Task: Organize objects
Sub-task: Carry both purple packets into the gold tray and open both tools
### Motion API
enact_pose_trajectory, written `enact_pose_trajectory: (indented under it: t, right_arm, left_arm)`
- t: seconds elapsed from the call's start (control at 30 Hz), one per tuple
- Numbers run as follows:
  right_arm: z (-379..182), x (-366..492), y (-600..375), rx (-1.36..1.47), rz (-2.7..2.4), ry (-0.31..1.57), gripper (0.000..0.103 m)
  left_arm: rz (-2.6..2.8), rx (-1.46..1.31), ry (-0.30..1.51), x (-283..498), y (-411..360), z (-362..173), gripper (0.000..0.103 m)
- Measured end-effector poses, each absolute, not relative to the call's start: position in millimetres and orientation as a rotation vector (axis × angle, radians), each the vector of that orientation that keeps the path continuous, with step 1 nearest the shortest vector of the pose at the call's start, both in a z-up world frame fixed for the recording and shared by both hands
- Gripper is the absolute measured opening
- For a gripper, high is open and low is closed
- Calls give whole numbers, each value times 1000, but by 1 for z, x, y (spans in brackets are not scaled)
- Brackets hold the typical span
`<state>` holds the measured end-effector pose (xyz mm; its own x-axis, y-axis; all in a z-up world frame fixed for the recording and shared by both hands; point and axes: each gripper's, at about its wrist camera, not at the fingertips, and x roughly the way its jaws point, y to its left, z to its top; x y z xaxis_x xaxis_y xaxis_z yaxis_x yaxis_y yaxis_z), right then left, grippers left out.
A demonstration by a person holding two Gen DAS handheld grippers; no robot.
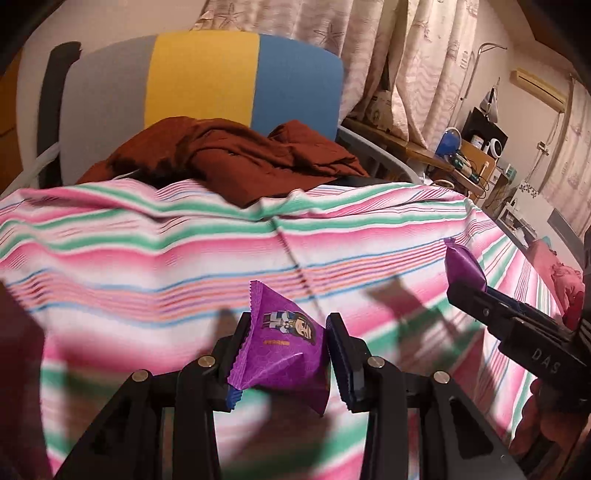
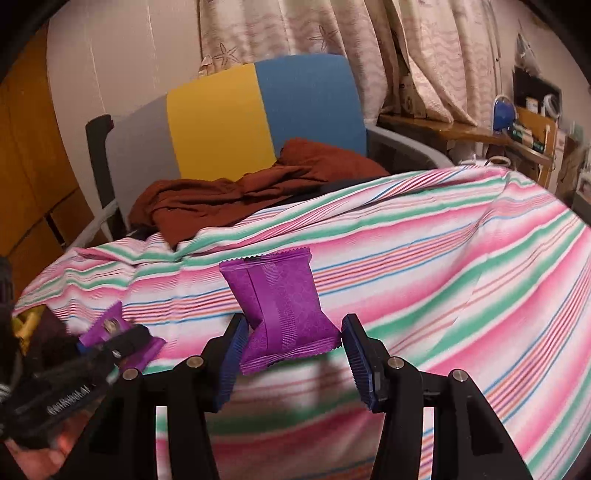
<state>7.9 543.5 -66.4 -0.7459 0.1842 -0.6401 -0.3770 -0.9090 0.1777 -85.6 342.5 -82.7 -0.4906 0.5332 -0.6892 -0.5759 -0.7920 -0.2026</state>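
My left gripper (image 1: 286, 350) is shut on a purple snack packet (image 1: 284, 354) with a cartoon figure on it, held above the striped cloth (image 1: 147, 251). My right gripper (image 2: 291, 347) is shut on a second purple snack packet (image 2: 284, 314), its plain seam side up. The right gripper and its packet (image 1: 463, 266) also show at the right edge of the left wrist view. The left gripper with its packet (image 2: 110, 328) shows at the lower left of the right wrist view.
A pink, green and white striped cloth (image 2: 443, 258) covers the surface. A rust-brown garment (image 1: 236, 155) lies at its far edge against a grey, yellow and blue chair (image 1: 207, 77). A cluttered wooden desk (image 1: 472, 155) and curtains (image 2: 332, 29) stand behind.
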Motion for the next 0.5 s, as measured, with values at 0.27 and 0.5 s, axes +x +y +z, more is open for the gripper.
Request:
enact_pose_trajectory:
  t: [0.27, 0.5]
  right_arm:
    - [-50, 22, 479, -961, 2750, 391, 53]
    - [-23, 26, 417, -941, 2885, 421, 53]
  left_arm:
    - [2225, -1025, -48, -53, 293, -60, 39]
    - [2247, -909, -85, -17, 230, -20, 39]
